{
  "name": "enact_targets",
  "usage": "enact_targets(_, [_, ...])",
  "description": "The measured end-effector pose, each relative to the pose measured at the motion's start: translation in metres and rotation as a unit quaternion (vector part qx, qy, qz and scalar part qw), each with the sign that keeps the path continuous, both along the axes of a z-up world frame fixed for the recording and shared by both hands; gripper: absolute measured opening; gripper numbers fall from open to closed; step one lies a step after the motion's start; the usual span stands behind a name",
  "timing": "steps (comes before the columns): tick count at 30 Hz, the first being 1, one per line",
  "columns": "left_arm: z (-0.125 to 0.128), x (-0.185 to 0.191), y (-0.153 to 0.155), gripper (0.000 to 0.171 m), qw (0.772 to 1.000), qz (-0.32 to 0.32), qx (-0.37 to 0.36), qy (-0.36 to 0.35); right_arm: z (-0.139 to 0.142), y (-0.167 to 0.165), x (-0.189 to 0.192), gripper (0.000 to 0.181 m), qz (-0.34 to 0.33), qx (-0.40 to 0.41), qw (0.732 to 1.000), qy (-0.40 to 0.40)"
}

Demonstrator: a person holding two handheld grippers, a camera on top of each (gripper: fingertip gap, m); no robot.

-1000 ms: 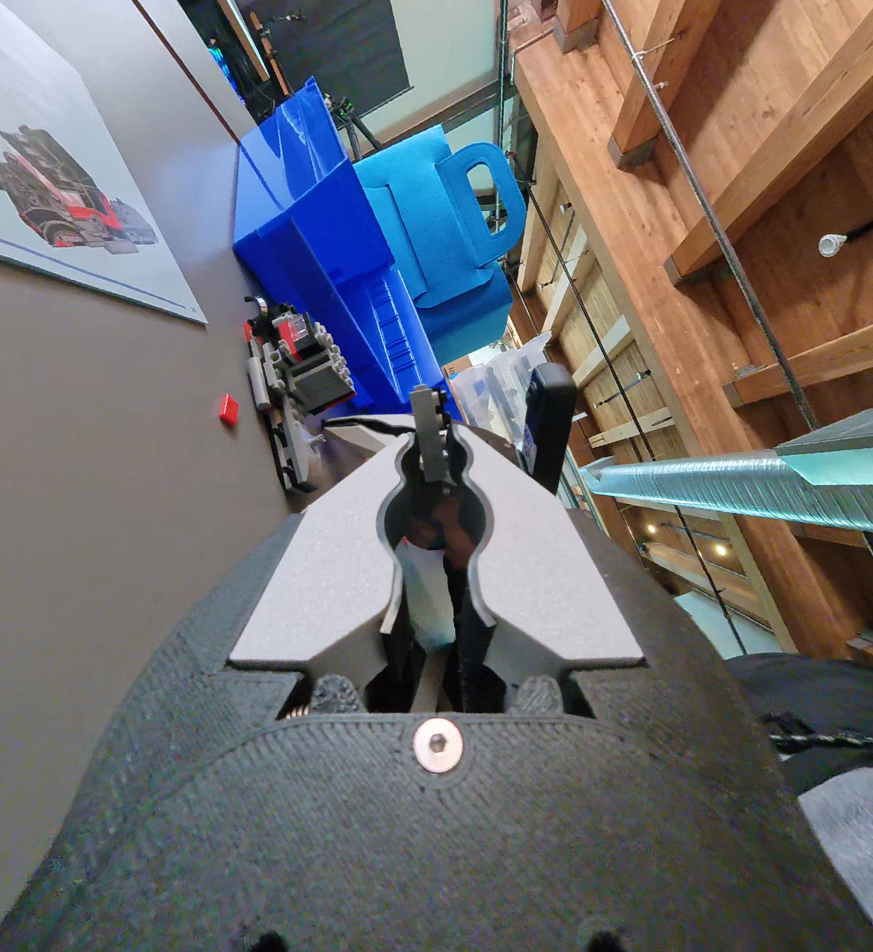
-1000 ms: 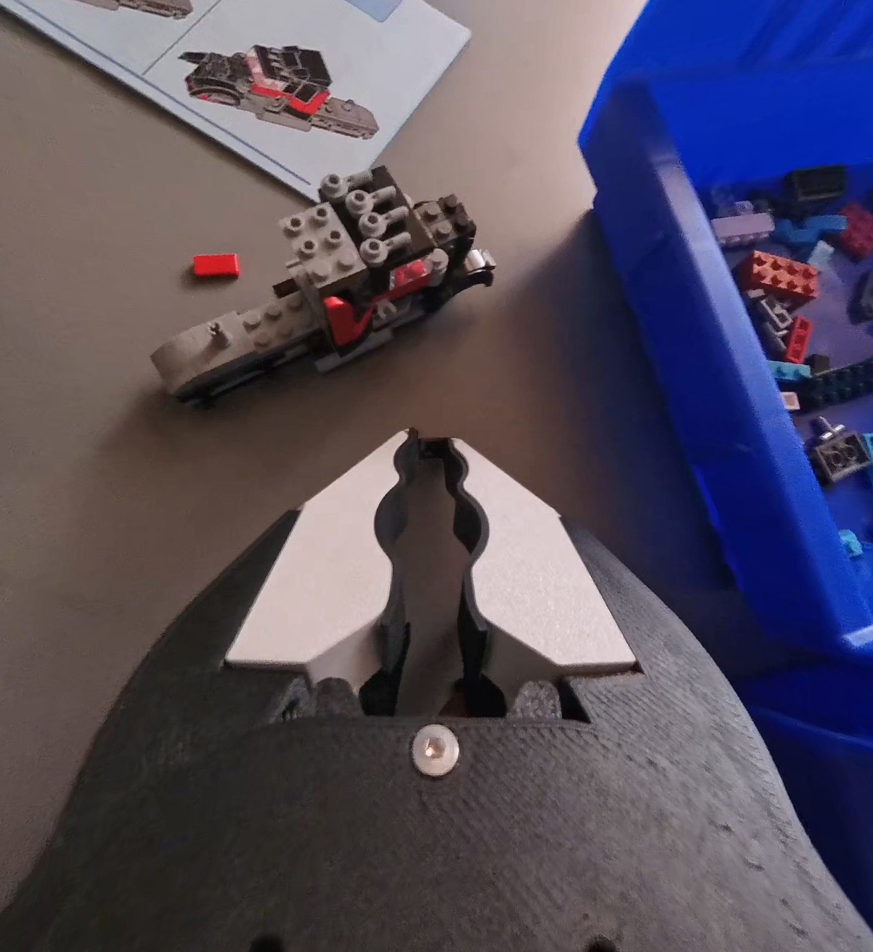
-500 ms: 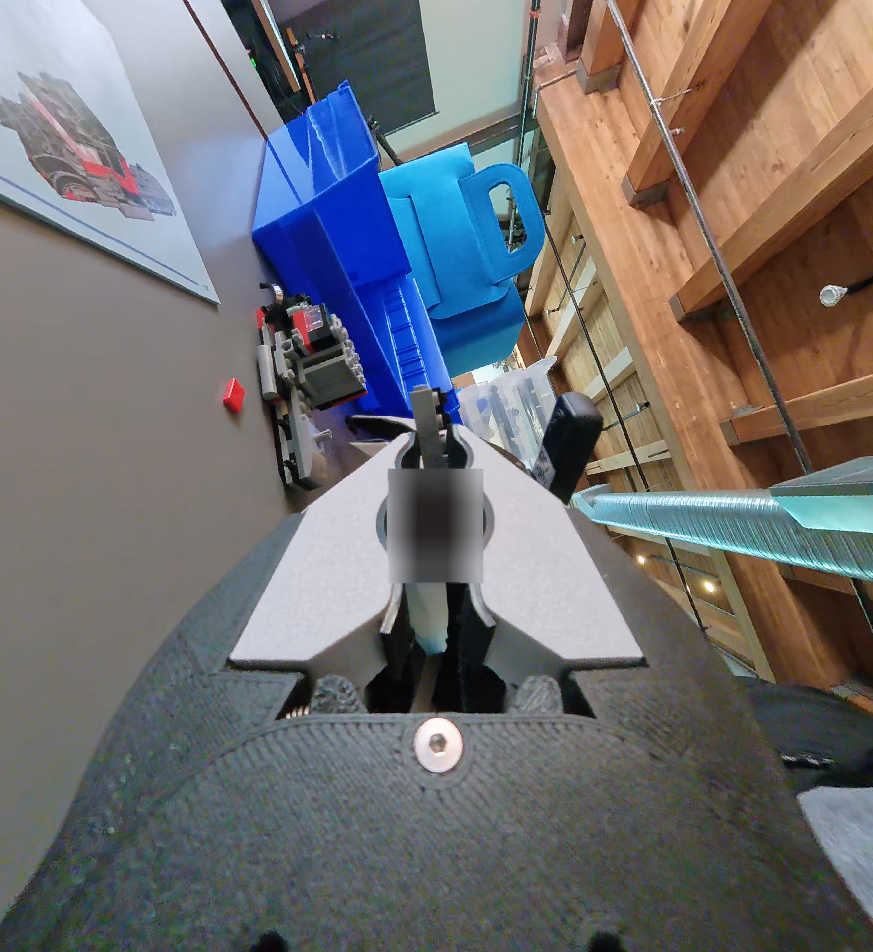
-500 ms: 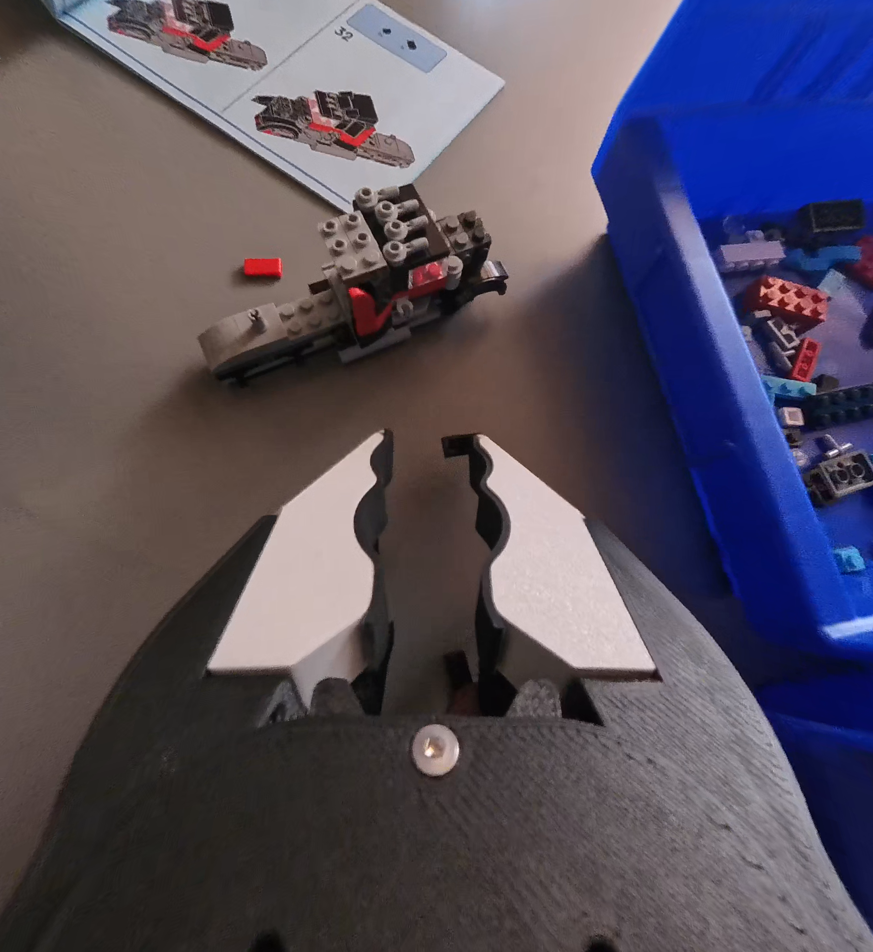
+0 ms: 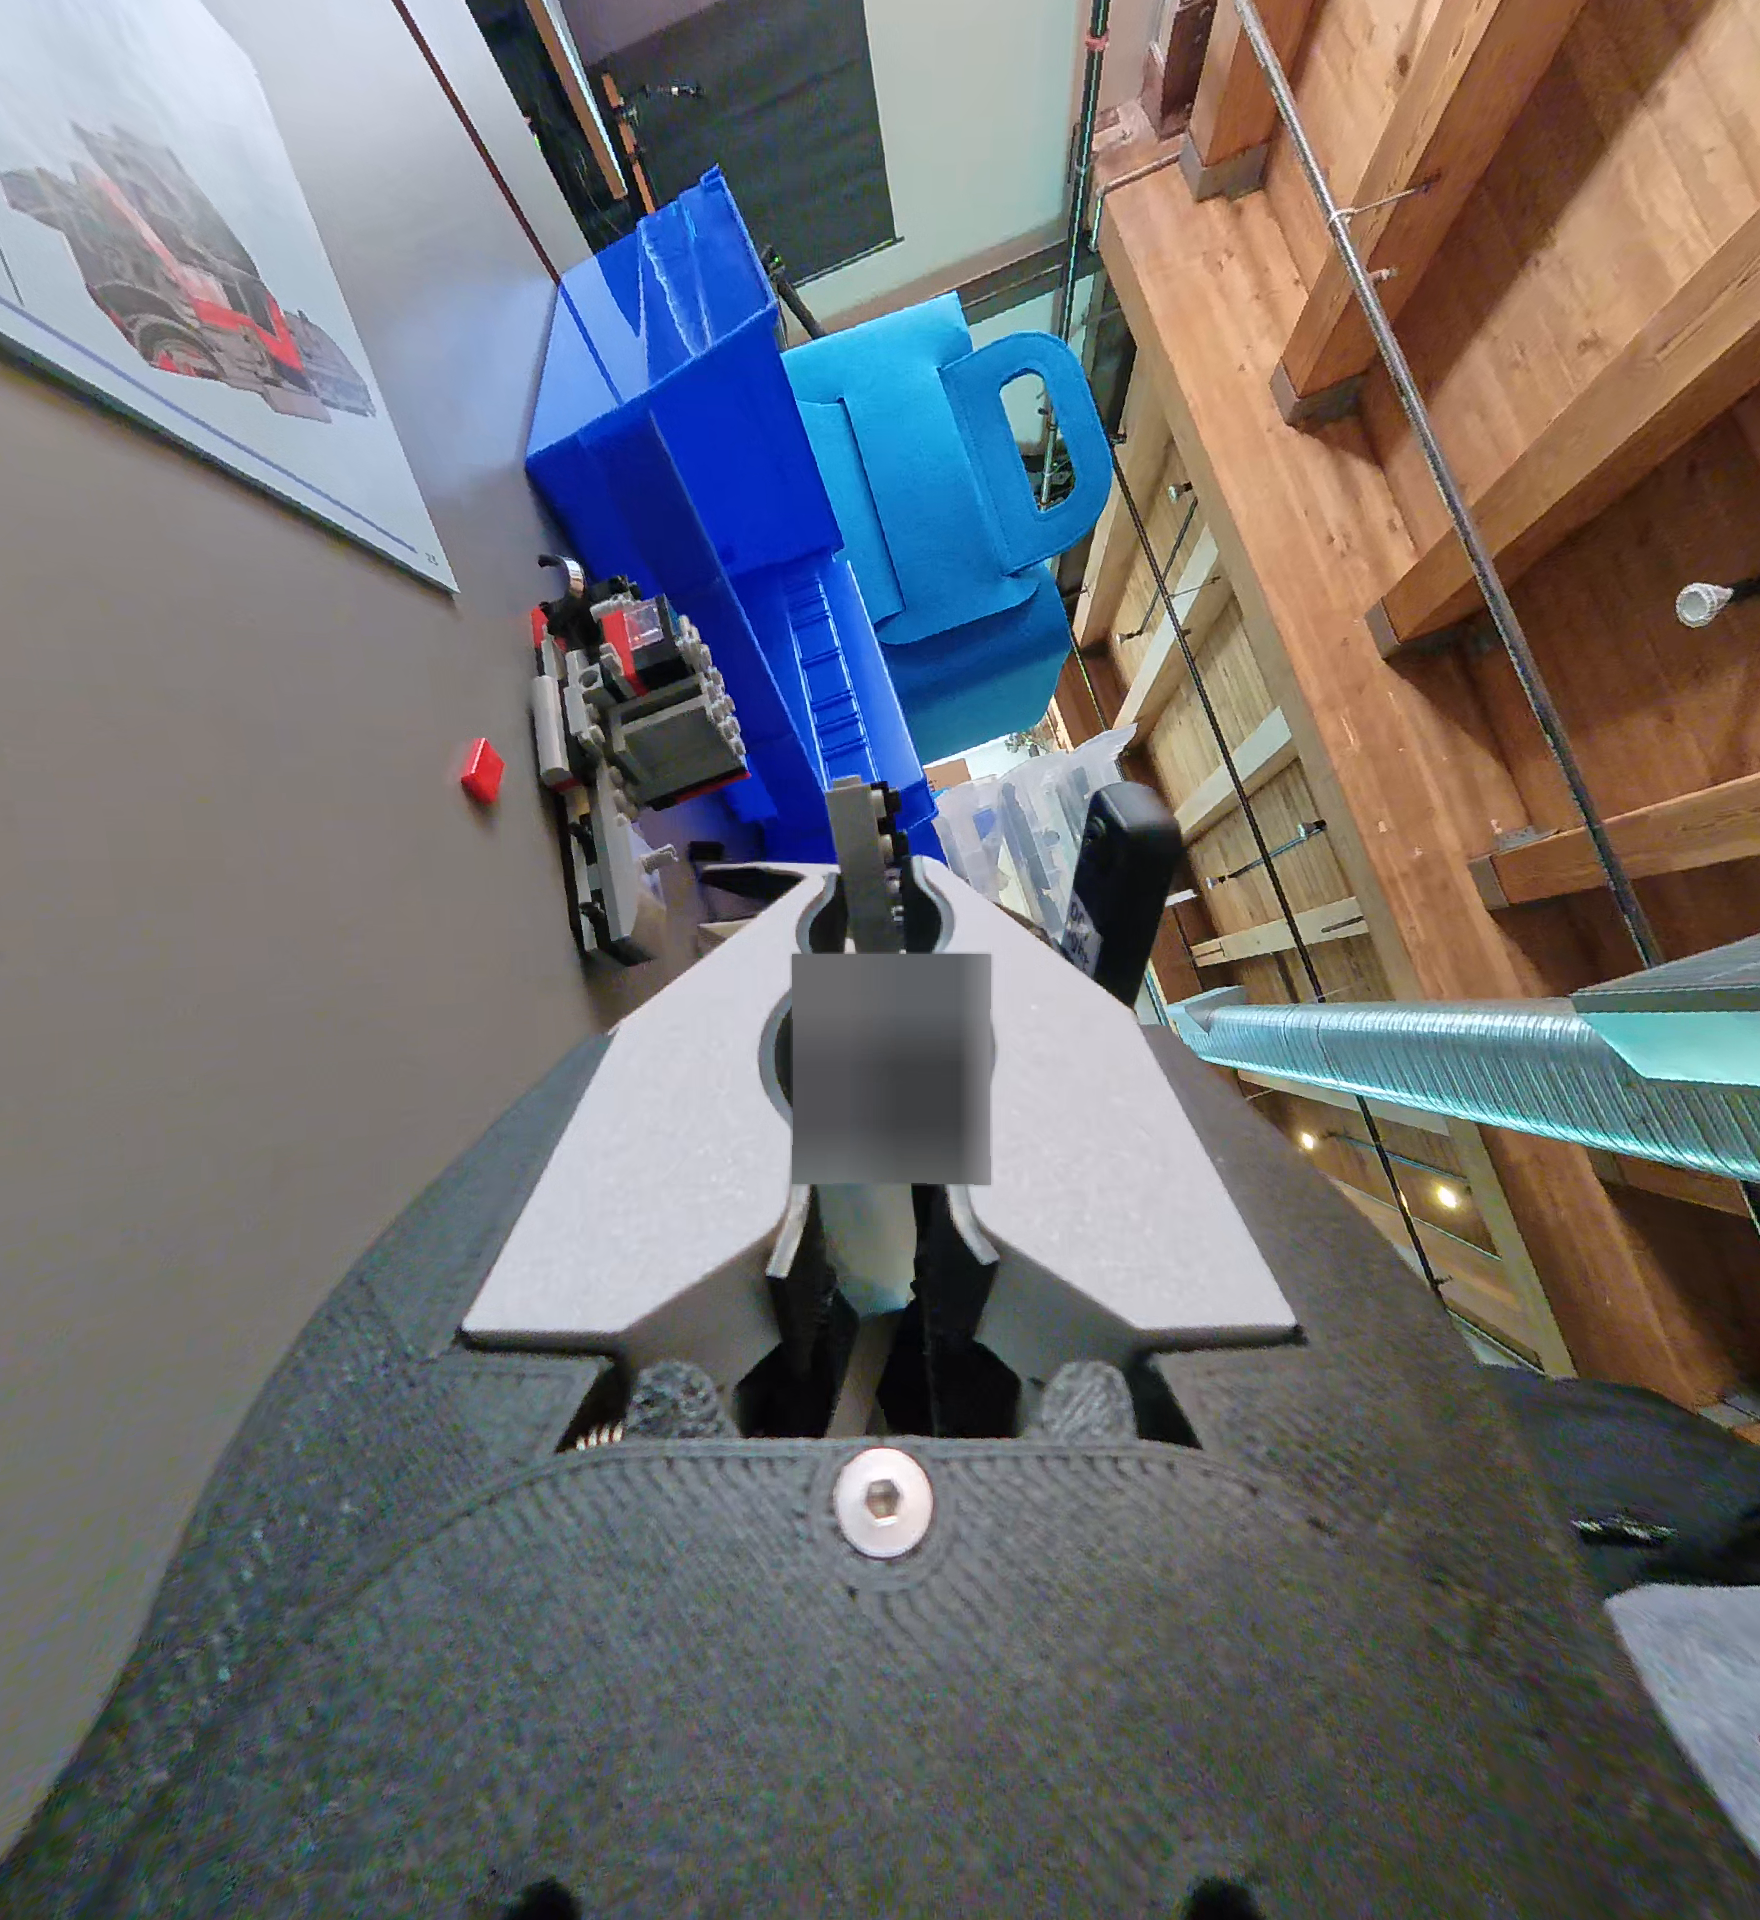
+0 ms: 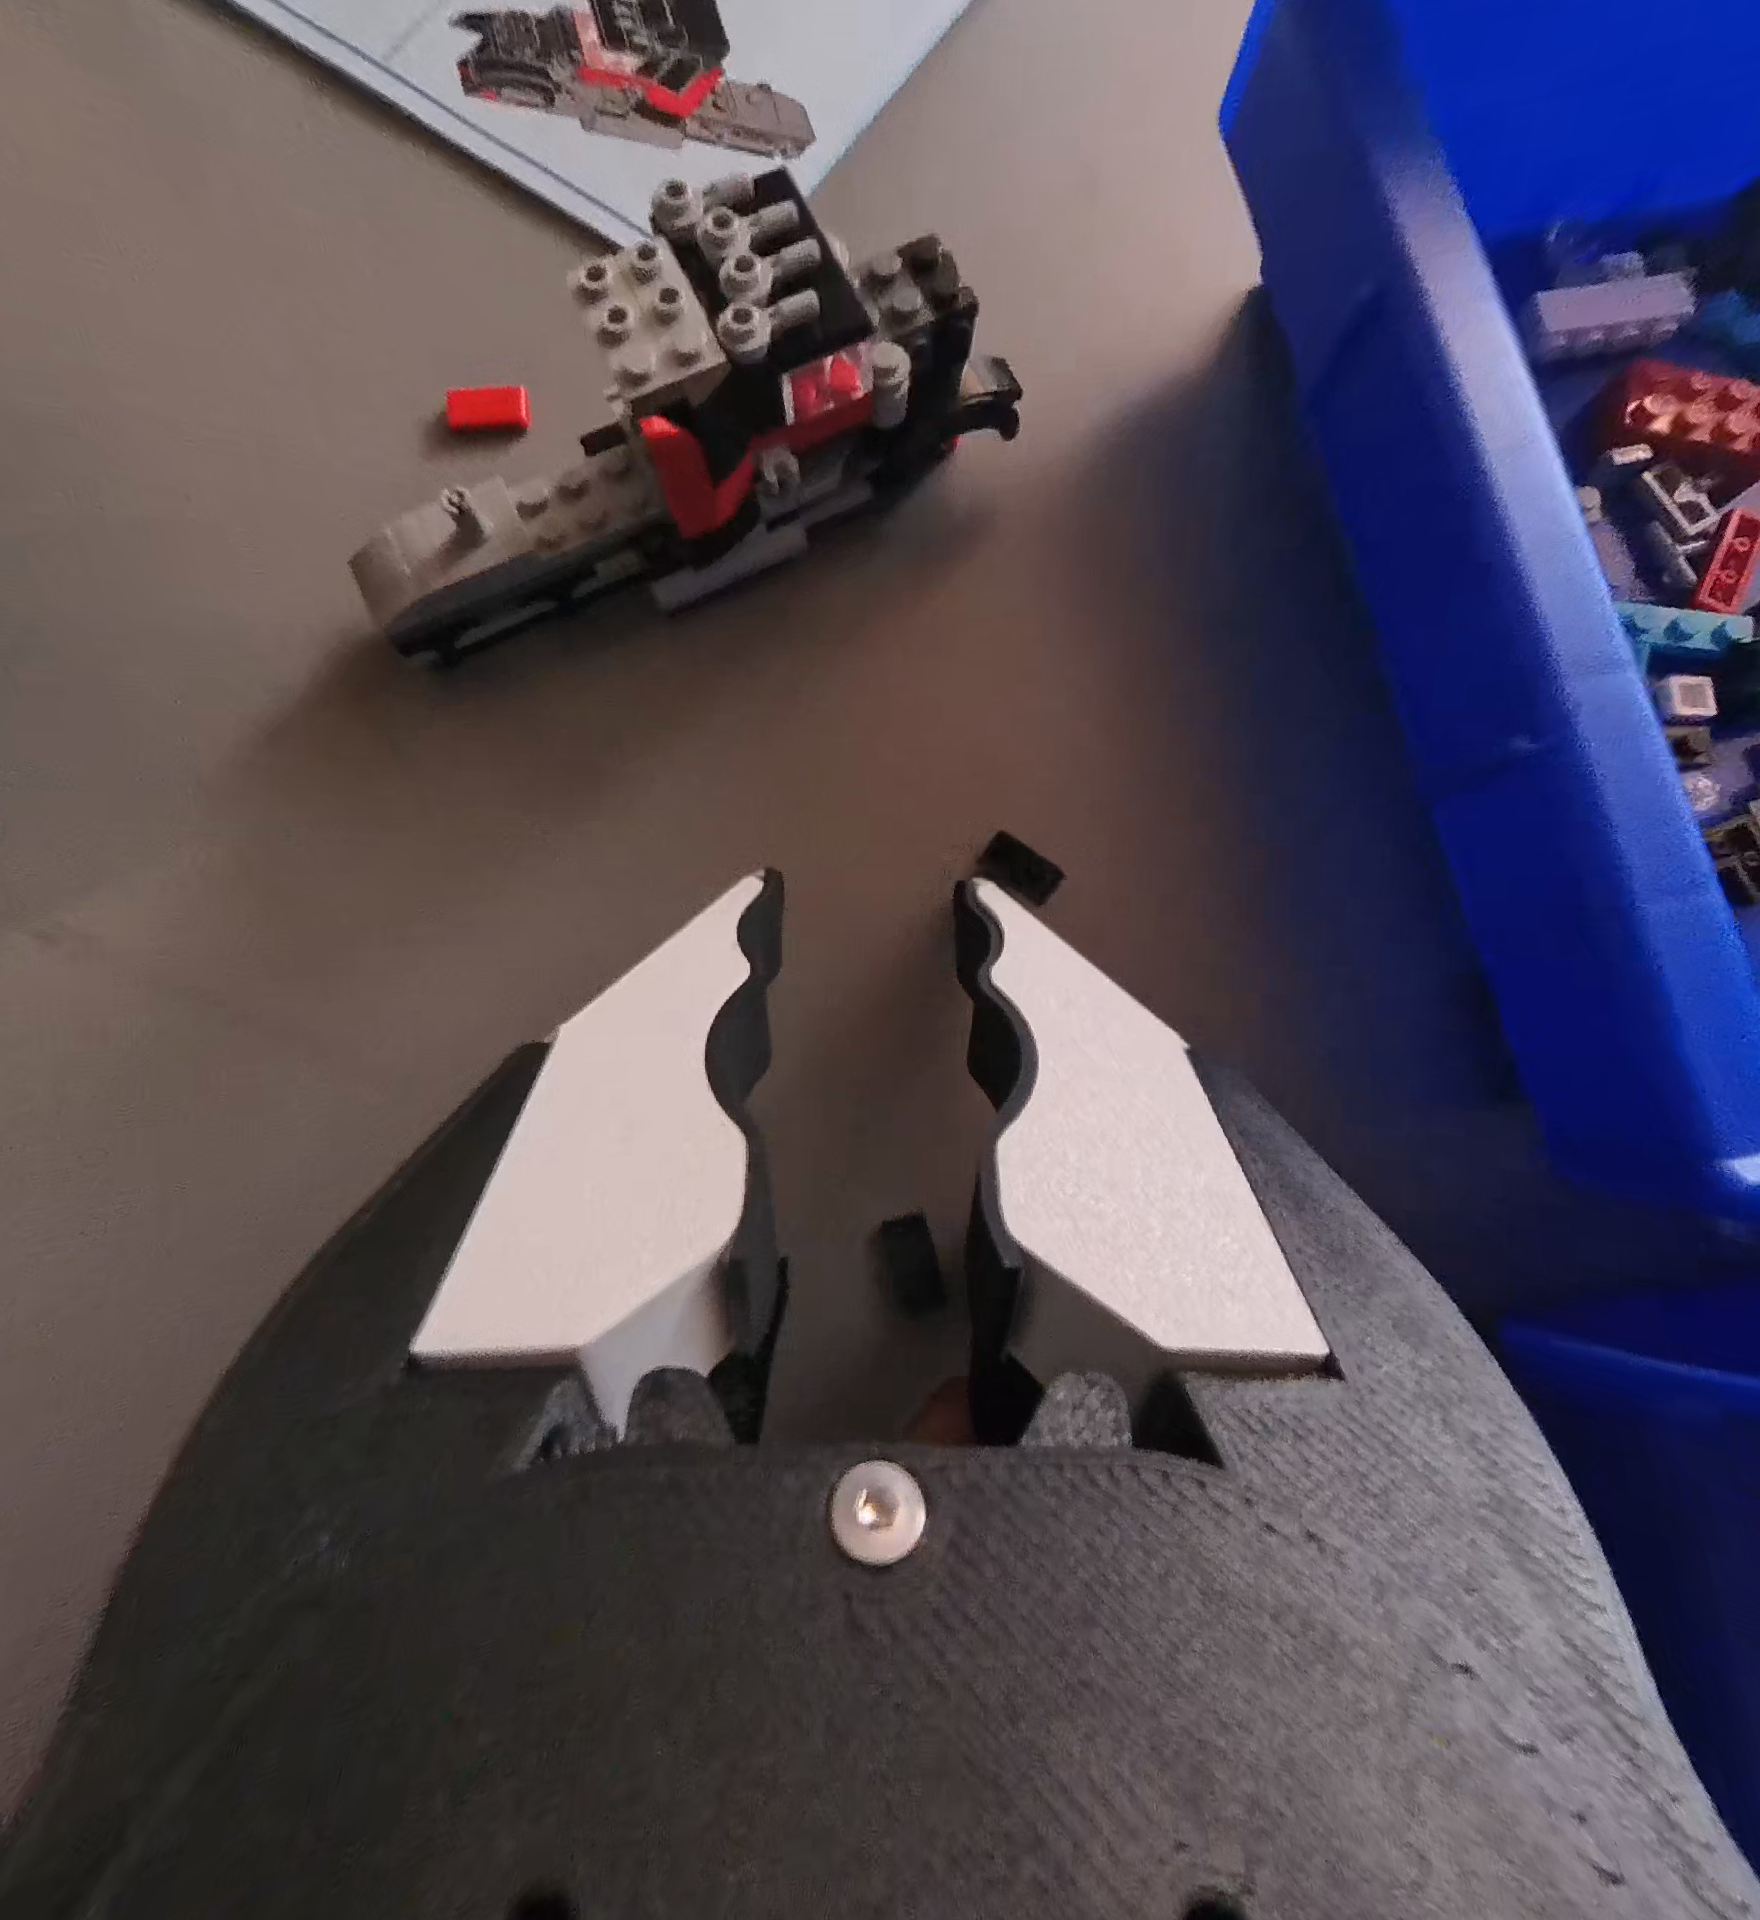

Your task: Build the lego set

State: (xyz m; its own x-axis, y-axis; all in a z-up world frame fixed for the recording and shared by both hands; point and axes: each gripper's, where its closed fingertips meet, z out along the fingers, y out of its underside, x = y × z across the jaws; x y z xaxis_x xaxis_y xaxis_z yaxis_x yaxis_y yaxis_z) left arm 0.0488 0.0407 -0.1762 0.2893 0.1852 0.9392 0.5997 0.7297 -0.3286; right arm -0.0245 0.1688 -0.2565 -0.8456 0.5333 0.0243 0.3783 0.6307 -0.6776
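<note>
The part-built grey, black and red lego model lies on the brown table, ahead of my right gripper. That gripper is open and empty. A small black piece lies on the table just off its right fingertip. Another small black piece lies between its fingers. My left gripper is turned on its side and shut on a thin grey lego piece that sticks out past the tips. The model lies beyond it.
A loose red tile lies left of the model; it also shows in the left wrist view. A blue bin of loose bricks stands to the right. The instruction booklet lies behind the model. The grippers' ends are close to 15 centimetres from one another. Between my left fingertips and the loose red tile there is roughly 9 centimetres.
My right gripper has opened from shut and let go of a small black piece, which now lies on the table. My left gripper still holds the grey piece and has drifted slightly.
</note>
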Motion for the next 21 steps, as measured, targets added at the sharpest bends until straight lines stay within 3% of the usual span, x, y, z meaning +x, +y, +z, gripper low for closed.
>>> enact_targets(8, [0.002, 0.003, -0.001, 0.011, 1.0, -0.002, -0.002, 0.003, 0.009, -0.004, -0.01, 0.029, -0.006, -0.013, 0.999, 0.033])
enact_targets(15, [-0.001, 0.002, -0.006, 0.011, 1.0, 0.004, 0.001, -0.002, 0.013, 0.036, -0.024, 0.031, -0.053, -0.005, 0.998, 0.036])
enact_targets(21, [0.0, 0.002, -0.003, 0.011, 1.0, -0.001, -0.002, 0.0, 0.0, 0.043, -0.028, 0.033, -0.059, 0.01, 0.998, 0.017])
